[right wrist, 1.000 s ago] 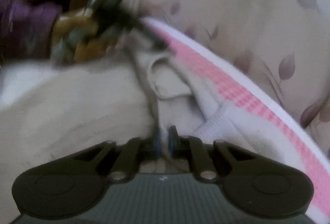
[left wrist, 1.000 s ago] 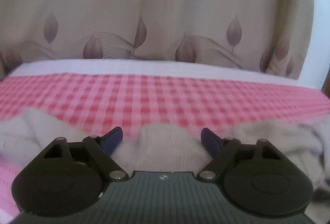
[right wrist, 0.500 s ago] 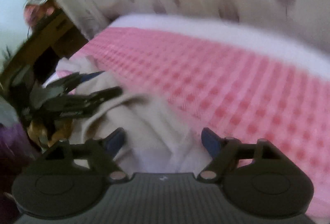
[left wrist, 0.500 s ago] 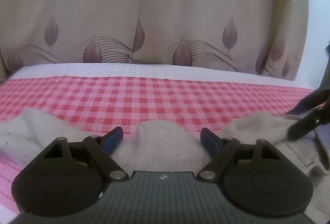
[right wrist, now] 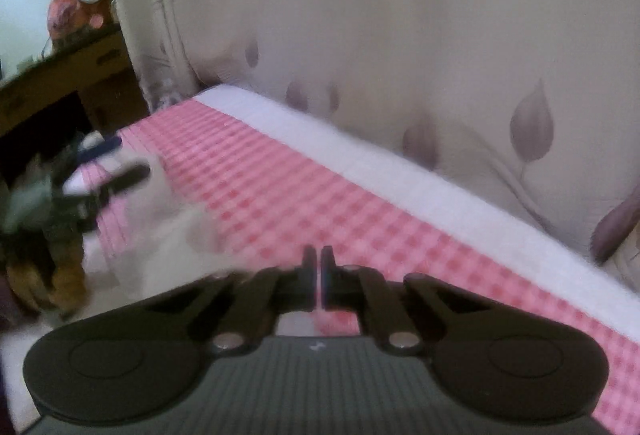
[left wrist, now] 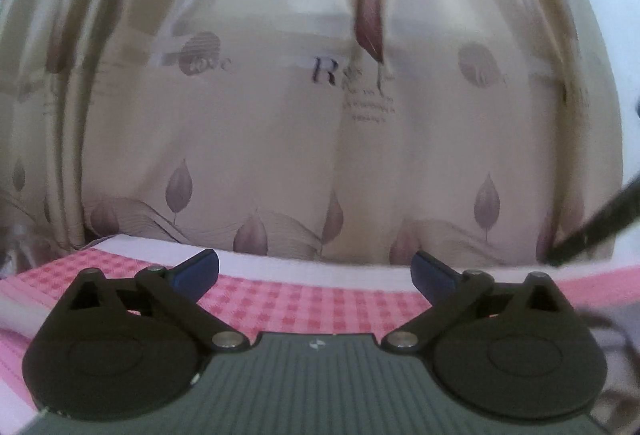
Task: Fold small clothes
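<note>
**Cream garment on the checked cloth, both grippers clear of it**

The cream-white knitted garment (right wrist: 160, 235) lies crumpled on the pink-and-white checked cloth (right wrist: 320, 203), at the left of the right wrist view; it is blurred there, so its folds cannot be made out. In the left wrist view only a pale, fuzzy patch shows at the lower right edge, and I cannot tell for sure that it is the same garment.

The left gripper (left wrist: 316, 275), black with blue pads, has just been opening and its jaws now stand spread wide with nothing between them; only checked cloth and the white strip along the cloth's far edge (left wrist: 320, 267) show in the gap. From the right wrist view the same tool appears as a blurred dark shape at the far left, just above the garment's left end; whether it touches the knit cannot be told.

The right gripper (right wrist: 316, 263) has just been closing: its two fingers meet tip to tip with only a hairline slit, and no fabric is caught in them. It points down at the checked cloth, just right of the garment.

Behind the cloth hangs a beige curtain printed with mauve leaves (left wrist: 280, 135). A brown wooden table (right wrist: 60, 75) stands at the left.
</note>
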`<state>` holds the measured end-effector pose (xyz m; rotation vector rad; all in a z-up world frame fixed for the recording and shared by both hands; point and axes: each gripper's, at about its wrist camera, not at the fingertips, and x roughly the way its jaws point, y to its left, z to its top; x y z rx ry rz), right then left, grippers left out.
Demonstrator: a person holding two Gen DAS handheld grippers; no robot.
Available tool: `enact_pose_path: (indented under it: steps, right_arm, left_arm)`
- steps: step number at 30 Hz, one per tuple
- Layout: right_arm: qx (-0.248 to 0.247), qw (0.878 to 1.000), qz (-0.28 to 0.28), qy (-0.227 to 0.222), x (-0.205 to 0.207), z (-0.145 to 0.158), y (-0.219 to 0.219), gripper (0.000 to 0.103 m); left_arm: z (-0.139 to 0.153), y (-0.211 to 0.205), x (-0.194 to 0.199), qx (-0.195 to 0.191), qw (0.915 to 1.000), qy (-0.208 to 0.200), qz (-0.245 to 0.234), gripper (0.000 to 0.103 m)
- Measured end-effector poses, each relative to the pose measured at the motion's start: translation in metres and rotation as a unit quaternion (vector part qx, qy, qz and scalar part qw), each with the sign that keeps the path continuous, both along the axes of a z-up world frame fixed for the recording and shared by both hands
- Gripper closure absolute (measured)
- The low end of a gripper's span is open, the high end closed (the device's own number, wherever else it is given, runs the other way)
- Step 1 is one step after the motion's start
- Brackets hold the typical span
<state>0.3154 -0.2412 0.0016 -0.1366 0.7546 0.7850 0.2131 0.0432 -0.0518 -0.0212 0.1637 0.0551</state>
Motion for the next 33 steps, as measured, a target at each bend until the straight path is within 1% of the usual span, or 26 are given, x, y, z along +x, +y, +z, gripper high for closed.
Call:
enact_pose_path:
  steps: [2, 3, 4, 5, 6, 7, 8, 9, 10, 11, 12, 13, 14, 15, 16, 18, 20, 22, 24, 26, 28, 30, 31, 33]
  right_arm:
    - [0.017, 0.998, -0.022, 0.056, 0.013, -0.008, -0.007, 0.098]
    - [0.019, 0.996, -0.029, 0.083, 0.018, -0.016, -0.009, 0.087]
    - [0.020, 0.994, -0.038, 0.098, 0.022, -0.022, -0.013, 0.063]
    - [0.023, 0.993, -0.048, 0.106, 0.024, -0.029, -0.019, 0.048]
    - [0.032, 0.991, -0.044, 0.124, 0.027, -0.036, -0.022, 0.025]
    - [0.049, 0.986, -0.030, 0.158, 0.030, -0.044, -0.025, 0.021]
    - [0.063, 0.982, -0.027, 0.174, 0.031, -0.048, -0.026, 0.022]
    - [0.071, 0.982, -0.025, 0.172, 0.029, -0.049, -0.027, 0.022]
    - [0.071, 0.984, -0.014, 0.163, 0.026, -0.049, -0.025, 0.022]
    - [0.053, 0.988, -0.002, 0.148, 0.023, -0.050, -0.019, 0.023]
    - [0.028, 0.990, 0.000, 0.135, 0.020, -0.053, -0.013, 0.041]
    - [0.001, 0.992, 0.001, 0.127, 0.018, -0.056, -0.006, 0.077]
    - [-0.026, 0.993, -0.005, 0.114, 0.016, -0.060, 0.002, 0.088]
    - [-0.051, 0.995, -0.008, 0.088, 0.010, -0.061, 0.008, 0.091]
    - [-0.069, 0.996, -0.006, 0.064, 0.005, -0.059, 0.015, 0.097]
    - [-0.098, 0.995, -0.007, 0.001, -0.006, -0.047, 0.025, 0.097]
    - [-0.117, 0.990, -0.007, -0.074, -0.014, -0.031, 0.028, 0.097]
    - [-0.128, 0.983, -0.028, -0.126, -0.008, -0.015, 0.028, 0.097]
    - [-0.129, 0.976, -0.057, -0.165, 0.010, -0.002, 0.025, 0.098]
    - [-0.125, 0.971, -0.076, -0.188, 0.033, 0.004, 0.022, 0.098]
    - [-0.134, 0.964, -0.097, -0.208, 0.060, -0.002, 0.021, 0.098]
    - [-0.143, 0.960, -0.109, -0.214, 0.087, -0.018, 0.026, 0.098]
    - [-0.144, 0.956, -0.125, -0.222, 0.100, -0.028, 0.026, 0.097]
    - [-0.149, 0.958, -0.146, -0.198, 0.127, -0.049, 0.031, 0.097]
  left_arm:
    - [-0.002, -0.003, 0.001, 0.000, 0.9998, 0.008, -0.015, 0.002]
    - [-0.004, -0.004, 0.001, 0.003, 0.9997, 0.012, -0.021, 0.002]
    - [-0.005, -0.006, 0.001, 0.007, 0.9995, 0.016, -0.025, 0.002]
    - [-0.007, -0.006, 0.002, 0.010, 0.9993, 0.020, -0.031, 0.002]
    - [-0.009, -0.005, 0.002, 0.011, 0.9989, 0.025, -0.038, 0.002]
    - [-0.010, -0.005, 0.002, 0.011, 0.9986, 0.029, -0.044, 0.002]
    - [-0.011, -0.005, 0.001, 0.012, 0.9985, 0.028, -0.046, 0.001]
    - [-0.012, -0.005, 0.001, 0.013, 0.9985, 0.028, -0.046, 0.001]
    - [-0.013, -0.005, 0.001, 0.011, 0.9984, 0.029, -0.048, 0.001]
    - [-0.014, -0.005, 0.003, 0.011, 0.9982, 0.032, -0.049, 0.001]
    - [-0.014, -0.005, 0.004, 0.011, 0.9982, 0.035, -0.048, 0.001]
    - [-0.014, -0.005, 0.004, 0.010, 0.9982, 0.036, -0.047, 0.001]
    - [-0.013, -0.005, 0.005, 0.008, 0.9982, 0.038, -0.045, 0.001]
    - [-0.013, -0.004, 0.006, 0.007, 0.9984, 0.038, -0.042, 0.000]
    - [-0.012, -0.004, 0.006, 0.009, 0.9987, 0.036, -0.036, 0.000]
    - [-0.011, -0.003, 0.003, 0.013, 0.9997, 0.018, -0.013, 0.000]
    - [-0.009, -0.002, 0.000, 0.015, 0.9999, 0.004, 0.006, 0.000]
    - [-0.008, -0.001, -0.002, 0.011, 0.9999, -0.003, 0.012, 0.000]
    - [-0.008, -0.001, -0.002, 0.015, 0.9996, -0.006, 0.021, 0.000]
    - [-0.007, -0.001, -0.002, 0.017, 0.9995, -0.009, 0.026, 0.000]
    - [-0.008, -0.001, -0.001, 0.018, 0.9995, -0.004, 0.027, 0.000]
    - [-0.009, -0.001, 0.002, 0.020, 0.9993, 0.004, 0.033, 0.000]
    - [-0.010, 0.000, 0.004, 0.017, 0.9992, 0.009, 0.034, 0.000]
    - [-0.011, 0.004, 0.008, 0.009, 0.9991, 0.021, 0.037, 0.000]
